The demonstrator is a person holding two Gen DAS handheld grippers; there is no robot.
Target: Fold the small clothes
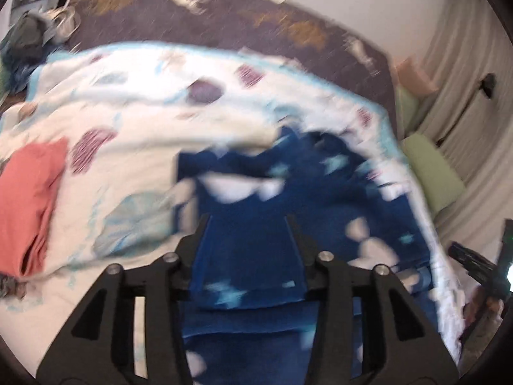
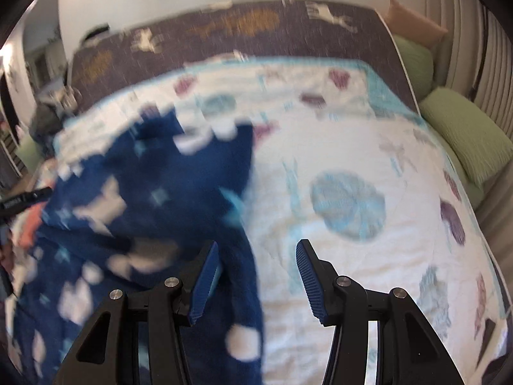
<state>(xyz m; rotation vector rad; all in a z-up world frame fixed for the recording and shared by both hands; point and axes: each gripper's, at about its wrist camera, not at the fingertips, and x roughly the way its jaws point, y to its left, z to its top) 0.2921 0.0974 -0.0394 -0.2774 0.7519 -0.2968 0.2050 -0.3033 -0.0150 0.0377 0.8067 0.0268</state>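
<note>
A dark blue garment with white and light-blue star prints (image 1: 256,224) lies on the white patterned bedspread (image 1: 128,122). My left gripper (image 1: 248,231) stands wide apart with the blue cloth lying between its jaws; both frames are blurred. In the right wrist view the same garment (image 2: 144,199) fills the left half, its edge draped past the left finger. My right gripper (image 2: 256,256) is open, its blue ribbed pads (image 2: 307,272) showing, with bare bedspread (image 2: 352,160) between and beyond them.
A folded coral-red garment (image 1: 29,199) lies at the left on the bedspread. A dark brown patterned blanket (image 1: 224,9) covers the bed's far side. Green pillows (image 2: 465,134) lie along the right edge by a curtain. The other gripper (image 1: 474,266) shows at the right.
</note>
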